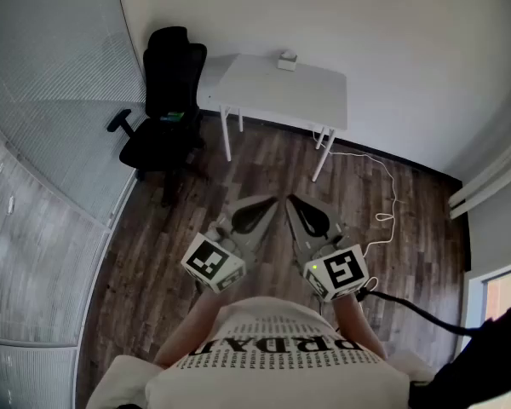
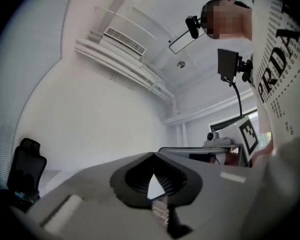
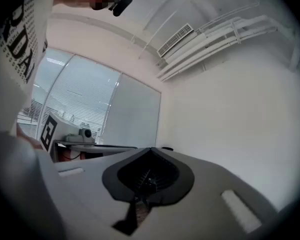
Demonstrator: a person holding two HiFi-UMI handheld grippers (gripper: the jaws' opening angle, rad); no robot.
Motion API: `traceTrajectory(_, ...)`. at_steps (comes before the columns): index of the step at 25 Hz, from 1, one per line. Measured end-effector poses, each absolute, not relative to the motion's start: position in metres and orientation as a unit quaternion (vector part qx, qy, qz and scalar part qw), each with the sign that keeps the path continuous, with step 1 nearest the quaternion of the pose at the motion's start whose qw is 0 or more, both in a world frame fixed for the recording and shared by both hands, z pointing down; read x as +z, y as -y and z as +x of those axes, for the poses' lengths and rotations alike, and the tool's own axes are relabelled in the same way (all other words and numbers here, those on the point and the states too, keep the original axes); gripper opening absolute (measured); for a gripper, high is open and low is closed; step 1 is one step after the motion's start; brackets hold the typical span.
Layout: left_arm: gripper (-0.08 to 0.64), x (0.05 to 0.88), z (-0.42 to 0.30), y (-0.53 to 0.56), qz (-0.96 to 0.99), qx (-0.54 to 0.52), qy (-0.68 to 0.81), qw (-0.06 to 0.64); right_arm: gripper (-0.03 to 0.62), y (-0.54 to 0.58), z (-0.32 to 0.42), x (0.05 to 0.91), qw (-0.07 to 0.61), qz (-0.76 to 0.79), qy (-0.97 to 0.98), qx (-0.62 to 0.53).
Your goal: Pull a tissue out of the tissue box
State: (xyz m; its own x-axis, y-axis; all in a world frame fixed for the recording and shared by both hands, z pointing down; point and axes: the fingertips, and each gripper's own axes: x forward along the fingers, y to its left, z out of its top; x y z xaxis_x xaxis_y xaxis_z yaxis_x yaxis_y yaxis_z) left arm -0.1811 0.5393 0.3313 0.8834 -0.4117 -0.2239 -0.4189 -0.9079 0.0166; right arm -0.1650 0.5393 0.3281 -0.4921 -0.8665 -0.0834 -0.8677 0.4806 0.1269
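A small white box, seemingly the tissue box [image 1: 287, 60], sits at the back edge of a white desk [image 1: 255, 92] across the room. Both grippers are held side by side close to the person's chest, far from the desk and pointing toward it. My left gripper [image 1: 268, 201] is shut with nothing between its jaws; in the left gripper view [image 2: 152, 155] its tips meet against the bare wall. My right gripper [image 1: 291, 199] is likewise shut and holds nothing, as the right gripper view [image 3: 150, 149] also shows.
A black office chair [image 1: 166, 100] stands left of the desk. A white cable [image 1: 383, 194] trails over the wood floor to the desk's right. A glass partition with blinds [image 1: 43, 143] runs along the left. A black cable [image 1: 409, 307] hangs from the right gripper.
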Motion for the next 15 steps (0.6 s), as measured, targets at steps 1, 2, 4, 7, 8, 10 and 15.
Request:
traceTrajectory(1,-0.009,0.334,-0.181,-0.539,-0.971,0.107,-0.213,0.016,0.008,-0.539,-0.165,0.329,0.003,-0.504,-0.86,0.076)
traceTrajectory(2,-0.009,0.337,-0.181,-0.539,-0.972,0.102,-0.211,0.016,0.008,-0.539,-0.166,0.33,0.002,-0.504,-0.861,0.077)
traceTrajectory(4,-0.009,0.341,-0.18,-0.54,-0.973,0.098,-0.21,0.013,0.008,-0.539,-0.166,0.332,0.001,-0.503,-0.861,0.076)
traceTrajectory(7,-0.009,0.344,-0.18,-0.541,-0.973,0.095,-0.208,0.011,0.008,-0.541,-0.165,0.331,0.006,-0.505,-0.86,0.076)
traceTrajectory(8,-0.009,0.345,-0.18,-0.541,-0.974,0.092,-0.208,0.01,0.008,-0.542,-0.165,0.33,0.011,-0.507,-0.858,0.077)
traceTrajectory(10,-0.009,0.346,-0.182,-0.541,-0.974,0.09,-0.208,0.006,0.008,-0.543,-0.165,0.33,0.017,-0.513,-0.855,0.076)
traceTrajectory(15,-0.009,0.35,-0.185,-0.543,-0.975,0.091,-0.2,0.012,0.008,-0.545,-0.167,0.336,0.009,-0.523,-0.849,0.073)
